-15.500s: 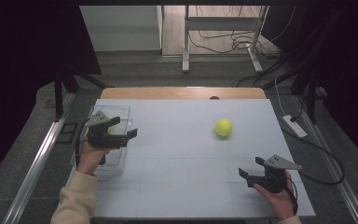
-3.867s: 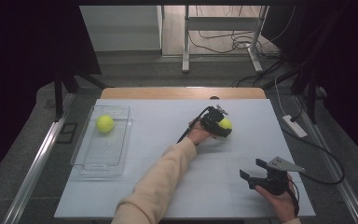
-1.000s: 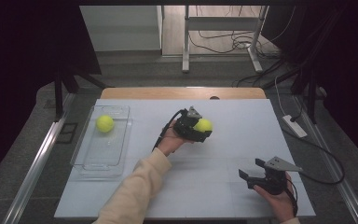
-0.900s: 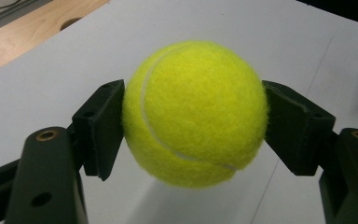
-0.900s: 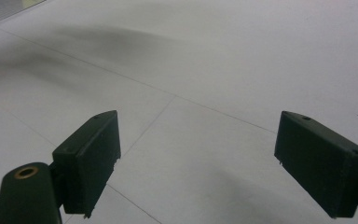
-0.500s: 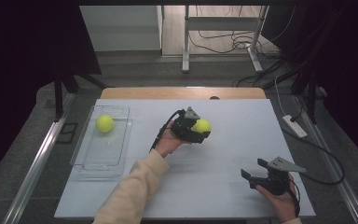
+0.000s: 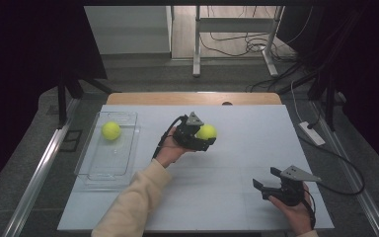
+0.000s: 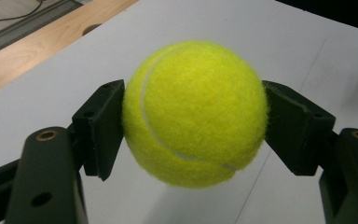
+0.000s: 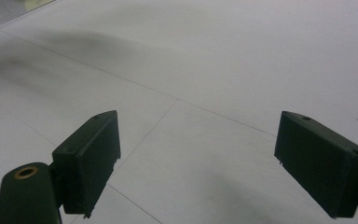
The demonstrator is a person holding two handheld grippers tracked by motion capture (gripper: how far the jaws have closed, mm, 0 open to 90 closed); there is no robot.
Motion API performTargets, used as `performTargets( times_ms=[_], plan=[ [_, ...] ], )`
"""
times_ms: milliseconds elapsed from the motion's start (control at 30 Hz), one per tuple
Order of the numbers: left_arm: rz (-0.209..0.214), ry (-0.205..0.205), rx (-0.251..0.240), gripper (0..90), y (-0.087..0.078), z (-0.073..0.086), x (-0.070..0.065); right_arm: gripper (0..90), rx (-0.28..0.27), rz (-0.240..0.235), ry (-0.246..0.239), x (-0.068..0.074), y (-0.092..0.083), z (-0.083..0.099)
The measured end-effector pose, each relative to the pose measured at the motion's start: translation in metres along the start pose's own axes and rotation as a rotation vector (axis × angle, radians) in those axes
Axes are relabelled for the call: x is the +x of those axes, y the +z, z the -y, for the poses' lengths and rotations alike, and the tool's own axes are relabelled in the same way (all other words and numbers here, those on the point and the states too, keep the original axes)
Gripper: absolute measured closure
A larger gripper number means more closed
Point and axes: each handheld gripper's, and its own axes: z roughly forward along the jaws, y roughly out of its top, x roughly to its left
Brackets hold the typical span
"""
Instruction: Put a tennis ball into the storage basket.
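Right of the clear plastic tray (image 7: 93, 169), above the middle of the white table (image 7: 227, 197), a yellow tennis ball (image 7: 207, 132) is held by the left gripper (image 7: 203, 139). Both black pads (image 8: 103, 123) are pressed against the ball's sides, as the left gripper view makes plain, and the ball is lifted clear of the tabletop (its shadow is seen beneath it). A second tennis ball (image 7: 111, 130) is seen lying inside the tray, at the far end. Well to the right of the tray, near the table's near edge, the right gripper (image 7: 266, 178) is held low over the surface with its jaws spread wide and nothing between them.
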Motion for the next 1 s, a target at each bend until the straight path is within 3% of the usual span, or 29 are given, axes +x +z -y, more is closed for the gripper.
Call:
performTargets(
  times_ms=[1000],
  plan=[
    [-0.047, 0.000, -0.028, 27.0, -0.034, 0.013, 0.009, 14.3, -0.003, -0.003, -0.001, 0.002, 0.001, -0.001]
  ],
)
